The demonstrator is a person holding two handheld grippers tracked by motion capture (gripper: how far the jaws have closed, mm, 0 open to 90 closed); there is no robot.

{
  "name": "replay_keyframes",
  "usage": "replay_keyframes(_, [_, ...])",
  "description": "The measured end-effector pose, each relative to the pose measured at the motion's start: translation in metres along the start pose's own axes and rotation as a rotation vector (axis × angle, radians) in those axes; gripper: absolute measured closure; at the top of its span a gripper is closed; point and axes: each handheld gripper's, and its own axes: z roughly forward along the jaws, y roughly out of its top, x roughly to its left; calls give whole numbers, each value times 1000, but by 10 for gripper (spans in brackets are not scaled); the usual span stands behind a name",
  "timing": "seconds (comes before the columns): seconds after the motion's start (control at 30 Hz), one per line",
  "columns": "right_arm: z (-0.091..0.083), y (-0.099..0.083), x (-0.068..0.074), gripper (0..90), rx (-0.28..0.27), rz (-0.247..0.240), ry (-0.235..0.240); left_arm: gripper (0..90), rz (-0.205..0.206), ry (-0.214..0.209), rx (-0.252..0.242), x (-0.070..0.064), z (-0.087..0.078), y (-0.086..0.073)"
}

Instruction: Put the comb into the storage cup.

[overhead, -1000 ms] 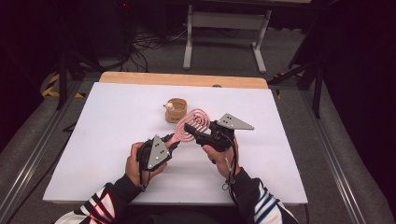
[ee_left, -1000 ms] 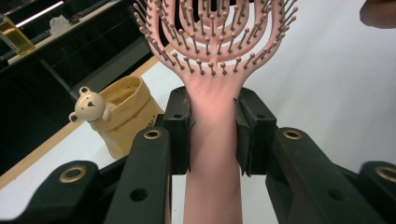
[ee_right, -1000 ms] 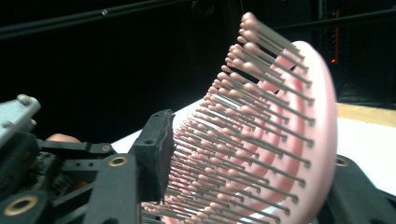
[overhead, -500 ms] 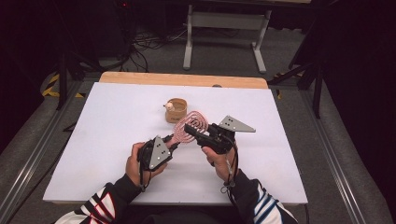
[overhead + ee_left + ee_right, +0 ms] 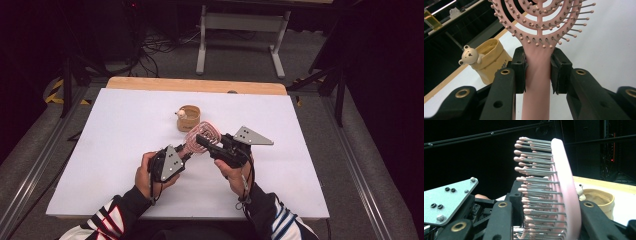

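The hairbrush point(image 5: 202, 137) is clamped by its handle in the left tool point(image 5: 186, 156), head pointing toward the cup point(image 5: 188, 118); the right tool point(image 5: 201, 139) straddles the head, grip undeterminable.

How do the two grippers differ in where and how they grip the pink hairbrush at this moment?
The left gripper clamps the hairbrush at its neck, just below the head, jaws pressing both edges of the handle. The right gripper sits at the head itself, one jaw on the bristle side, the other behind the back; whether it squeezes is unclear. In the high view, the left gripper comes in from the left, the right gripper from the right. Both hold it above the table.
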Motion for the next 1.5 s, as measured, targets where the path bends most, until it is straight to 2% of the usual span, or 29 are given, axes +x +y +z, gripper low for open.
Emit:
replay_keyframes(0.23, [-2,1,2,631,-9,-14,5,682,-9,-9,-11,1,-2,1])
replay_keyframes(0.3, [-4,1,3,631,-16,-33,7,668,-14,-16,-7,1,-2,0])
replay_keyframes(0.43, [-7,2,3,632,-23,-38,11,621,-20,-29,-1,2,-1,-1])
replay_keyframes(0.7, [-11,3,1,633,-35,-49,7,494,-44,-45,16,5,-1,-5])
replay_keyframes(0.8, [-13,4,0,634,-43,-57,2,420,-57,-69,13,7,-1,-7])
replay_keyframes(0.83, [-13,4,0,634,-43,-57,2,406,-57,-69,13,7,-1,-7])
replay_keyframes(0.87, [-14,5,0,634,-45,-57,2,406,-46,-88,21,7,-1,-8])
replay_keyframes(0.9, [-17,7,-1,634,-57,-67,-3,348,-43,-96,19,6,-1,-9])
replay_keyframes(0.93, [-18,7,-2,634,-58,-68,-6,334,-41,-99,19,6,-2,-10])
replay_keyframes(1.0, [-19,8,-2,634,-58,-79,-7,314,-43,-120,21,7,-4,-12])
replay_keyframes(1.07, [-20,8,-3,635,-59,-82,-15,292,-41,-114,24,8,-6,-14])
replay_keyframes(1.23, [-22,8,-5,635,-59,-93,-25,228,-49,-136,29,13,-14,-20])
replay_keyframes(1.3, [-23,8,-5,635,-58,-98,-31,211,-48,-127,28,15,-17,-23])
replay_keyframes(1.5, [-28,11,-9,635,-68,-106,-46,157,-82,-129,5,26,-32,-29])
